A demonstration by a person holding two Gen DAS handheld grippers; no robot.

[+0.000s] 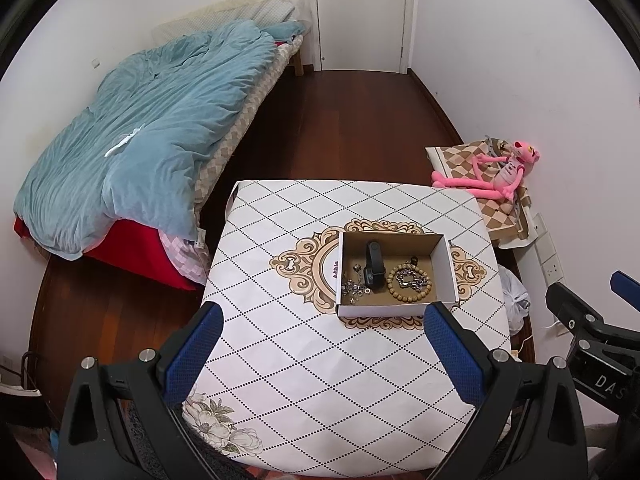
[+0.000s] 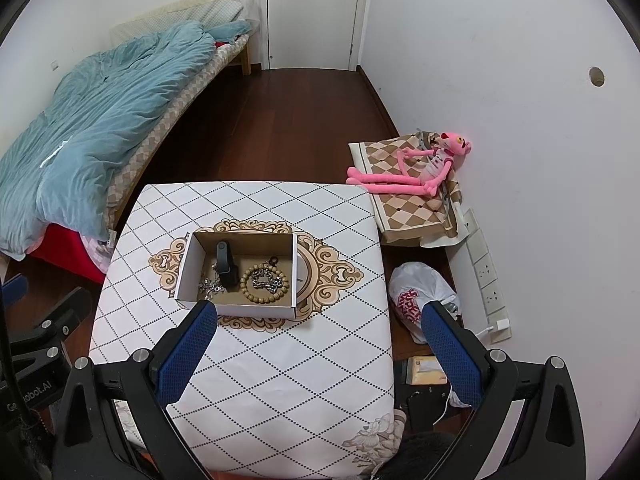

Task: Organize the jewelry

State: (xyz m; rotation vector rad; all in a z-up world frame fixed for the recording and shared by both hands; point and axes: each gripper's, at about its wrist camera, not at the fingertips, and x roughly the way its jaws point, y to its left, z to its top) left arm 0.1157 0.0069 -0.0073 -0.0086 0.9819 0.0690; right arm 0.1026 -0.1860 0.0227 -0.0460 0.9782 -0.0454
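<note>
An open cardboard box (image 1: pixel 446 268) (image 2: pixel 186 268) stands on the table's middle. Inside lie a black smartwatch (image 1: pixel 374 266) (image 2: pixel 227 266), a wooden bead bracelet (image 1: pixel 412 296) (image 2: pixel 250 294), a silver chain (image 1: pixel 410 279) (image 2: pixel 266 280) within the bracelet, and a small silver jewelry piece (image 1: pixel 354 289) (image 2: pixel 210 285) at the left. My left gripper (image 1: pixel 322 320) is open and empty, held above the table's near side, short of the box. My right gripper (image 2: pixel 320 320) is open and empty, to the right of the box's front corner.
The table (image 1: pixel 304 360) (image 2: pixel 280 368) has a white diamond-pattern cloth. A bed with a blue duvet (image 1: pixel 140 140) stands left. A pink plush toy (image 2: pixel 420 168) lies on a checked cushion at right. A white plastic bag (image 2: pixel 420 296) sits on the floor by the table.
</note>
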